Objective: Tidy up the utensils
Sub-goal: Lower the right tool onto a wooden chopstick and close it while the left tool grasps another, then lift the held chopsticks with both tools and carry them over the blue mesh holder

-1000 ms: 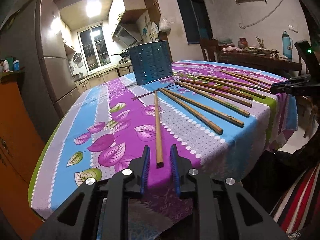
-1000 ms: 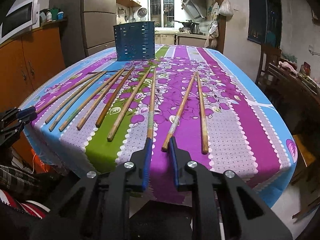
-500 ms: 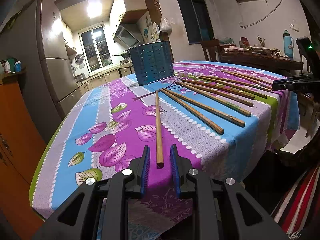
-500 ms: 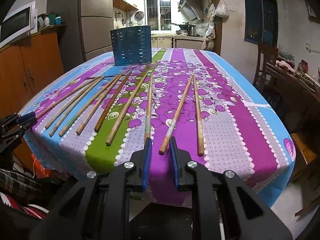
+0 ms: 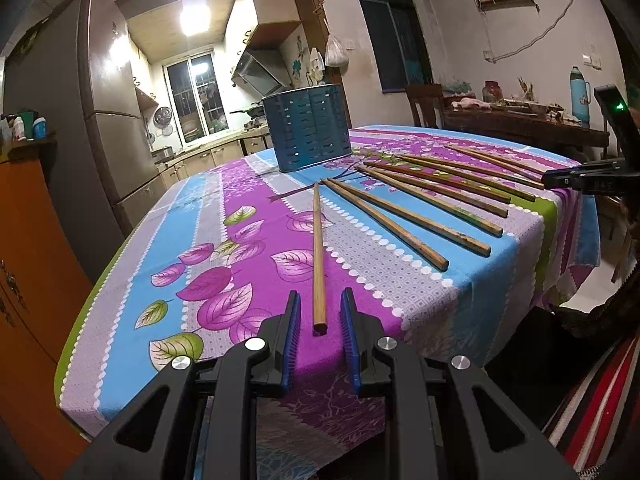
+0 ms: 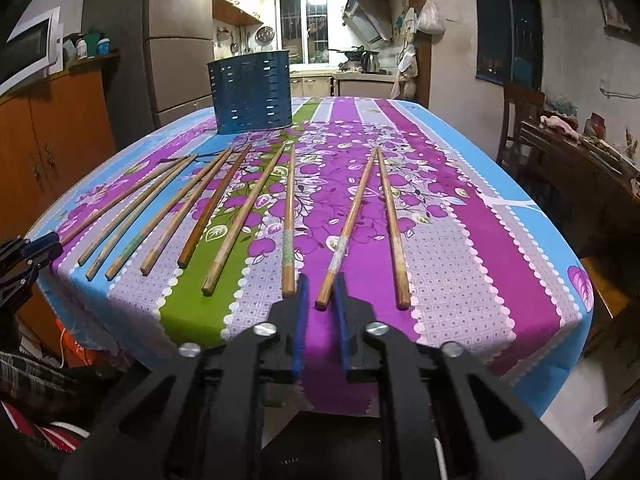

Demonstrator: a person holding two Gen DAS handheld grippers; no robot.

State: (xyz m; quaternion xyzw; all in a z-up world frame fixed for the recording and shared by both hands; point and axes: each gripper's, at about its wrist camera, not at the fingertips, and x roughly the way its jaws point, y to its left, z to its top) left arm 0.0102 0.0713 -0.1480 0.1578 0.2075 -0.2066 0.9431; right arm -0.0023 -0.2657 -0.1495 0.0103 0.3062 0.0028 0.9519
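Both grippers hovered at the counter (image 6: 520,264) edge, chopsticks (image 6: 224,236) fanned toward the blue holder (image 6: 251,92) at 12 o'clock. Left gripper (image 5: 319,320) stood parted around 1 chopstick (image 5: 319,256); right gripper (image 6: 319,296), just narrowing, pinched nothing. A shallow end-grab could let sticks roll off.

Tabletop (image 6: 472,248), floral striped cloth: ten wooden chopsticks (image 6: 236,220) fanned out lengthwise, near ends at the front edge, a pair at right set apart from the rest. Blue perforated holder (image 6: 252,92) upright at the far end, beyond the chopstick tips. Right hand-held gripper (image 6: 319,292) low at the front edge, jaws just closing to a narrow gap with one chopstick's near end (image 6: 323,300) between them; left hand-held gripper (image 6: 36,248) at the left edge.
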